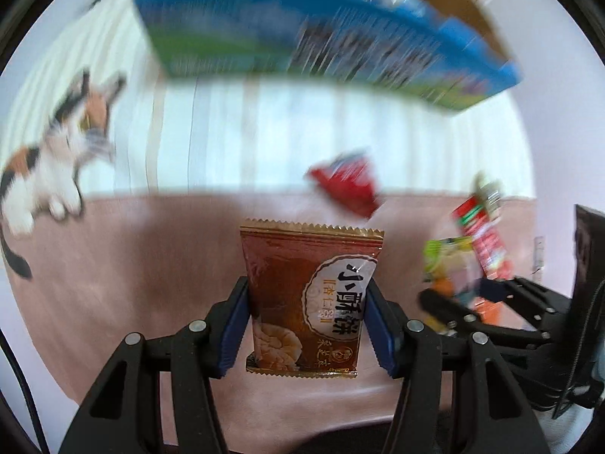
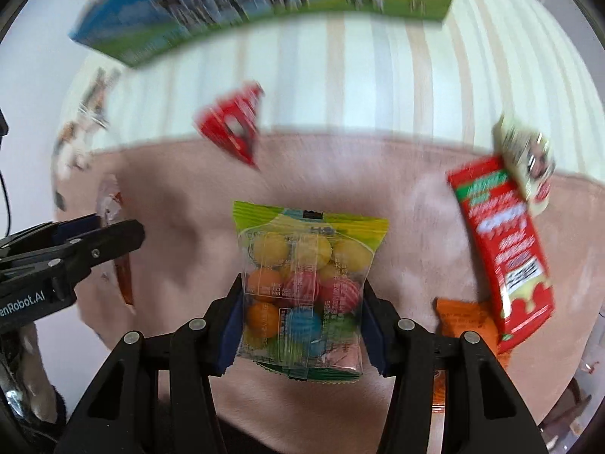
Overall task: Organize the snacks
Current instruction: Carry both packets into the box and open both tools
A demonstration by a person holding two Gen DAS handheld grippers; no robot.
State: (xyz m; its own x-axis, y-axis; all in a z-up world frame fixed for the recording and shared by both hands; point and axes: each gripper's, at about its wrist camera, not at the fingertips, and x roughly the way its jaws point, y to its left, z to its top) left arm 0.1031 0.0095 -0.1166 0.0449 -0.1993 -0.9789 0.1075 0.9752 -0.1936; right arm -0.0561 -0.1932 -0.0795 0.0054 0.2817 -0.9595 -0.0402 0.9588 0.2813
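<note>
My left gripper [image 1: 307, 295] is shut on a brown cookie packet [image 1: 308, 295] with gold edges and holds it above the pink cloth [image 1: 151, 265]. My right gripper [image 2: 302, 295] is shut on a clear bag of coloured candy balls [image 2: 306, 283] with a green top. Each gripper shows in the other's view: the right gripper [image 1: 476, 302] with its candy bag at the right, the left gripper [image 2: 109, 238] at the left. A blue and green box [image 1: 302, 34] stands at the far side; it also shows in the right wrist view [image 2: 264, 3]. Both views are motion-blurred.
A small red packet [image 2: 234, 125] lies at the pink cloth's far edge. A long red packet [image 2: 503, 246], a pale packet [image 2: 525, 166] and an orange packet [image 2: 465, 321] lie at the right. A striped cloth [image 2: 378, 75] and a cat print [image 1: 56, 159] lie beyond.
</note>
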